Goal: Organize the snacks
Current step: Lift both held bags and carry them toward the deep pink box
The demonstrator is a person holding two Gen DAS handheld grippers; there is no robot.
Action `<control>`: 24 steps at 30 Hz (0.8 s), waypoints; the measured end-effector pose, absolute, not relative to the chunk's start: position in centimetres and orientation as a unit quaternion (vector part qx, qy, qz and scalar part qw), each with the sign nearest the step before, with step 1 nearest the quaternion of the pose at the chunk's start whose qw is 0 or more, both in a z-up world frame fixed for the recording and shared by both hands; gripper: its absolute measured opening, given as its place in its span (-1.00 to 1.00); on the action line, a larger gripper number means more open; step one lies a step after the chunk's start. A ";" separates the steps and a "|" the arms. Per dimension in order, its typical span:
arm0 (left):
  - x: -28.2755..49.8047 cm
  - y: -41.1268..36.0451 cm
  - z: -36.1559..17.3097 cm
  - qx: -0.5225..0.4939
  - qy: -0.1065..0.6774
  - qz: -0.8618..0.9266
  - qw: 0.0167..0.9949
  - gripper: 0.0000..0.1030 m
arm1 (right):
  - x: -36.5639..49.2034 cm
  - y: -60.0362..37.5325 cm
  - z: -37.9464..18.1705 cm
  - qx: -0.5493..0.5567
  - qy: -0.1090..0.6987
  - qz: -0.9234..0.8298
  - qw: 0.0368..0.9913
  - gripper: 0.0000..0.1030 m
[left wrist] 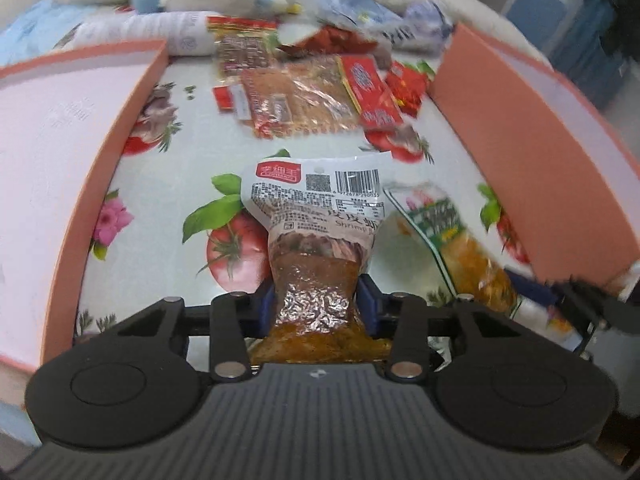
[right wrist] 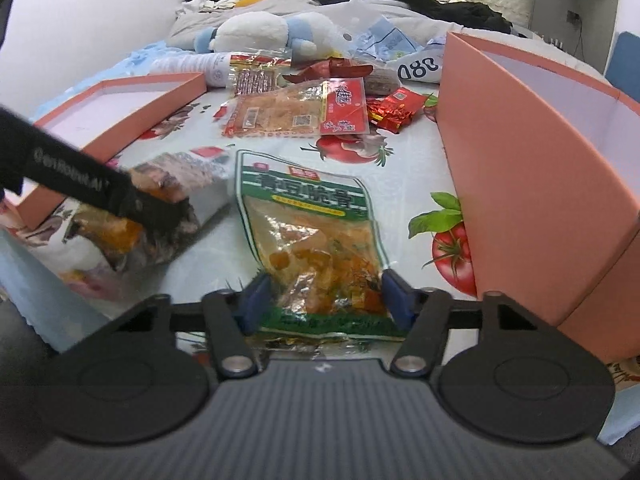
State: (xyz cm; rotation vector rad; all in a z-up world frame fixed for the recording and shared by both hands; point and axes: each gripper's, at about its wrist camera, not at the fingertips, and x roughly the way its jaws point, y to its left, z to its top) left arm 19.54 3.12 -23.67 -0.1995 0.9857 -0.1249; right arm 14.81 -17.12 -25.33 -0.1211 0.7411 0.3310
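My left gripper [left wrist: 316, 308] is shut on a clear shrimp snack pouch [left wrist: 316, 240] with a white label and a barcode, pinching its middle above the tomato-print cloth. In the right wrist view the same pouch [right wrist: 168, 204] shows at the left, with the left gripper's black arm across it. My right gripper [right wrist: 320, 300] is open, its blue pads either side of the lower end of a green-labelled snack bag [right wrist: 312, 232] lying flat on the cloth. That bag also shows in the left wrist view [left wrist: 452, 236].
A shallow pink box lid [right wrist: 132, 116] lies at the left and a deep pink box [right wrist: 532, 168] stands at the right. Several red and clear snack packs [right wrist: 304, 108] lie further back. A plush toy [right wrist: 256, 32] and bedding lie beyond.
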 end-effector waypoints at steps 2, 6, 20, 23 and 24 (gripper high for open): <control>19.2 3.1 -23.3 -0.103 0.465 -0.053 0.878 -0.12 | 14.8 -17.3 -25.0 -0.045 0.365 0.163 0.916 0.01; 18.2 2.9 -21.9 -0.102 0.451 -0.038 0.886 -0.12 | 14.3 -17.6 -24.4 -0.040 0.368 0.160 0.915 -0.03; 14.4 4.4 -16.3 -0.124 0.408 0.001 0.904 -0.13 | 10.7 -18.4 -18.5 -0.005 0.334 0.174 0.926 -0.03; 13.4 4.0 -15.1 -0.127 0.401 -0.002 0.907 -0.13 | 9.9 -19.2 -16.6 0.019 0.314 0.173 0.933 -0.03; 13.1 3.8 -14.8 -0.123 0.398 -0.007 0.909 -0.13 | 9.6 -19.3 -16.0 0.019 0.307 0.172 0.936 -0.03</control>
